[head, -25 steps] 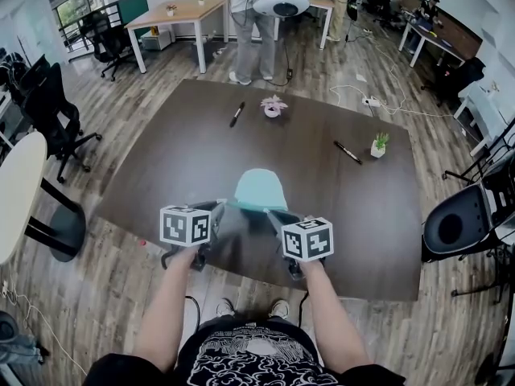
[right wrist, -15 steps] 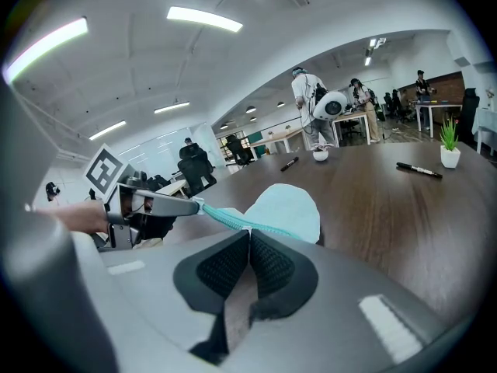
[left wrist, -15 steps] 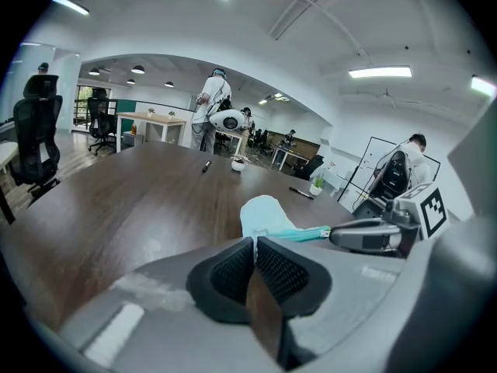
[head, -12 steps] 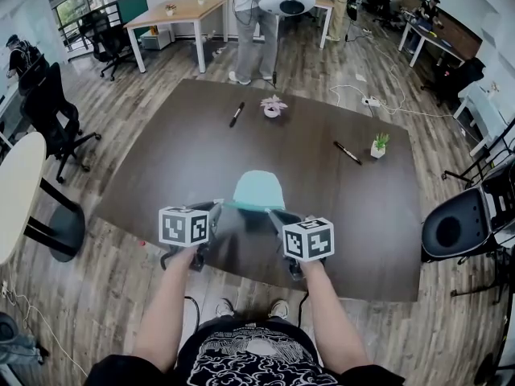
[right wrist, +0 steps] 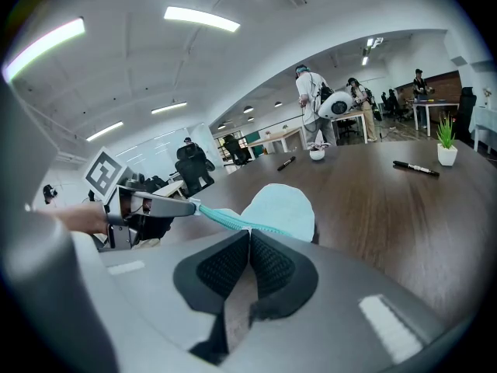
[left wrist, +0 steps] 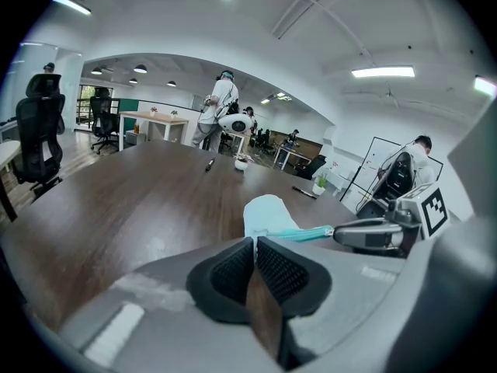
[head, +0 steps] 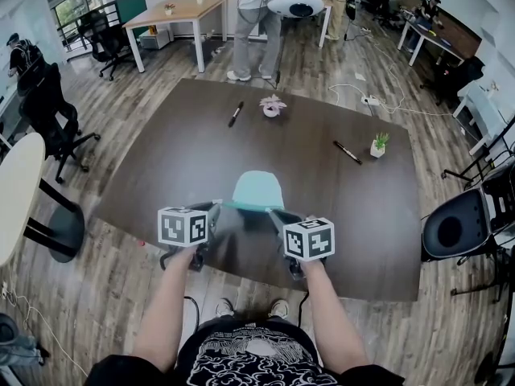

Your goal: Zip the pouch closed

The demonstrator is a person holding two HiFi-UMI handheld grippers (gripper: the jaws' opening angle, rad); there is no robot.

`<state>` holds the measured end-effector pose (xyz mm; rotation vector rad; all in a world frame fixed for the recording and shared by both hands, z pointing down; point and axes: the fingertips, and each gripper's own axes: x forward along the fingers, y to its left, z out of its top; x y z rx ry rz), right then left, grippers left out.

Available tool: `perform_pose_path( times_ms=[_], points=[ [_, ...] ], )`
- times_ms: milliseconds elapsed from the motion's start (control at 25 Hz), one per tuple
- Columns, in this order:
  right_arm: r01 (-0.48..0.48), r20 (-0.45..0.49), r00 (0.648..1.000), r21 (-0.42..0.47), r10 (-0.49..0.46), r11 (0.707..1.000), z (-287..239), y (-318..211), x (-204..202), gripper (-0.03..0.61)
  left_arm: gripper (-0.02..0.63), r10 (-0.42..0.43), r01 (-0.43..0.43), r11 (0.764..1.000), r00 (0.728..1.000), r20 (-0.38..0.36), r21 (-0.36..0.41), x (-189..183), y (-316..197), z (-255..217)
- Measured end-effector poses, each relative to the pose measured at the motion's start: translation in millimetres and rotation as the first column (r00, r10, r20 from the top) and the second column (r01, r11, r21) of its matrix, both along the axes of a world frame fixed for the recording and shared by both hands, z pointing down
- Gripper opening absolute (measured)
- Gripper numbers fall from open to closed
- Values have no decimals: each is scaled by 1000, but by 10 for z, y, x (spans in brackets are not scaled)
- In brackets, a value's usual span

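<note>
A light teal pouch [head: 259, 189] lies on the dark brown table [head: 185, 155] near its front edge. Its teal zipper edge [left wrist: 299, 234] is stretched taut between my two grippers. My left gripper [head: 217, 206] is shut on the left end of that edge, and in its own view the jaws [left wrist: 254, 242] are pressed together at the pouch's corner. My right gripper [head: 271, 213] is shut on the right end, with the zipper strip [right wrist: 225, 220] running into its closed jaws [right wrist: 249, 234]. Whether either gripper holds the slider is hidden.
Two black pens [head: 236, 113] [head: 348, 152] and two small potted plants [head: 272, 106] [head: 378, 144] sit further back on the table. A black chair [head: 455, 223] stands at the right. People stand beyond the far edge [head: 253, 30].
Both grippers and the pouch have stayed where they were. Only a person beyond the table has shifted a little.
</note>
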<state>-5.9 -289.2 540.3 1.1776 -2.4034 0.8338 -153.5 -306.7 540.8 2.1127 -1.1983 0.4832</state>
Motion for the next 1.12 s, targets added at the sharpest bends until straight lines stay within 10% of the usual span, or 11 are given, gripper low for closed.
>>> perform_pose_path(
  times_ms=[1120],
  points=[
    [-21, -13, 1000, -11, 21, 1000, 45, 27, 106, 9, 20, -20, 20, 1000, 1000, 24, 12, -86, 6, -23]
  ],
)
